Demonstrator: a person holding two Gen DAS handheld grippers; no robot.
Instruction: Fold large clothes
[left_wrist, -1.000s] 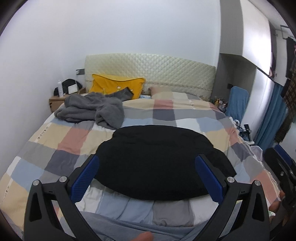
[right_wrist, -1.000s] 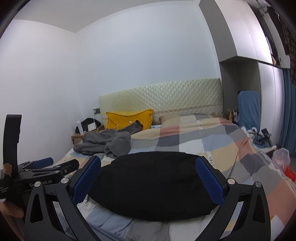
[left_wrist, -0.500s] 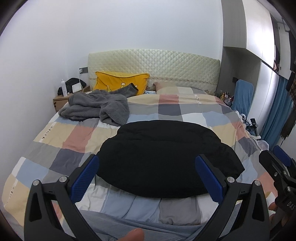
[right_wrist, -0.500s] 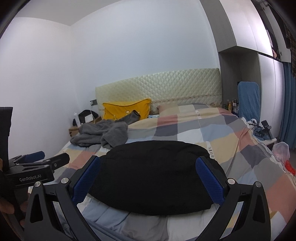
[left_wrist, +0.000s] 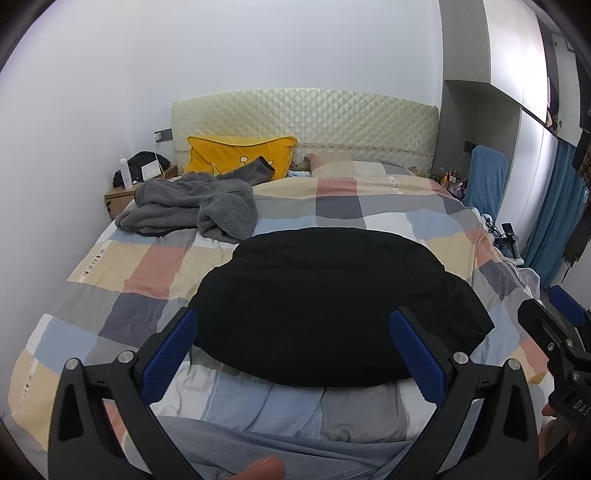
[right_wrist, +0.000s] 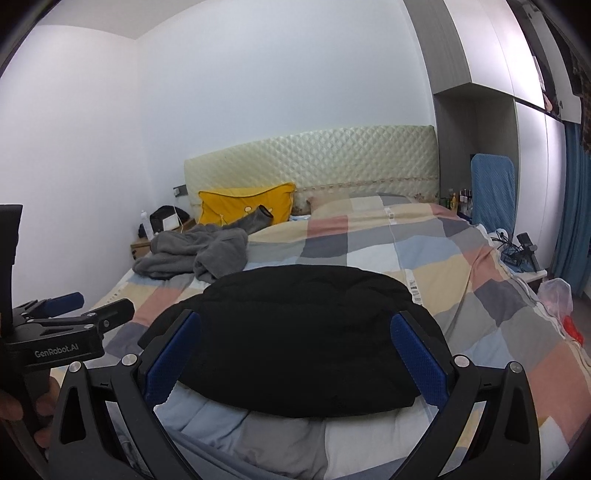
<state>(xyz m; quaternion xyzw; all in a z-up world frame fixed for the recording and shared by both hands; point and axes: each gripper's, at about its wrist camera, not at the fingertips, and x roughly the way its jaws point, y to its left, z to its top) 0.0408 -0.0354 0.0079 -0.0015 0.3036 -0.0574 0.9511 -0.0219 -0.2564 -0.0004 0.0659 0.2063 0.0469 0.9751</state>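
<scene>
A folded black garment (left_wrist: 332, 302) (right_wrist: 306, 332) lies as a rounded bundle on the checked duvet (left_wrist: 155, 262) (right_wrist: 480, 295), near the foot of the bed. A crumpled grey fleece garment (left_wrist: 192, 206) (right_wrist: 199, 254) lies farther back on the left, by the yellow pillow (left_wrist: 236, 155) (right_wrist: 243, 201). My left gripper (left_wrist: 293, 354) hovers open above the near edge of the black bundle, with nothing between its blue pads. My right gripper (right_wrist: 295, 358) hangs open over the same bundle, also empty. Each gripper shows at the edge of the other's view.
A quilted cream headboard (left_wrist: 306, 125) backs the bed. A wooden nightstand (left_wrist: 122, 194) with a bottle and dark items stands at the back left. At the right are a blue chair (left_wrist: 485, 177), blue curtains (left_wrist: 554, 206), cables and a plastic bag (right_wrist: 556, 299).
Both grippers have drawn back and risen slightly from the black bundle, staying open. The left view has swung right, so the right gripper now shows at its edge. The garments have not moved.
</scene>
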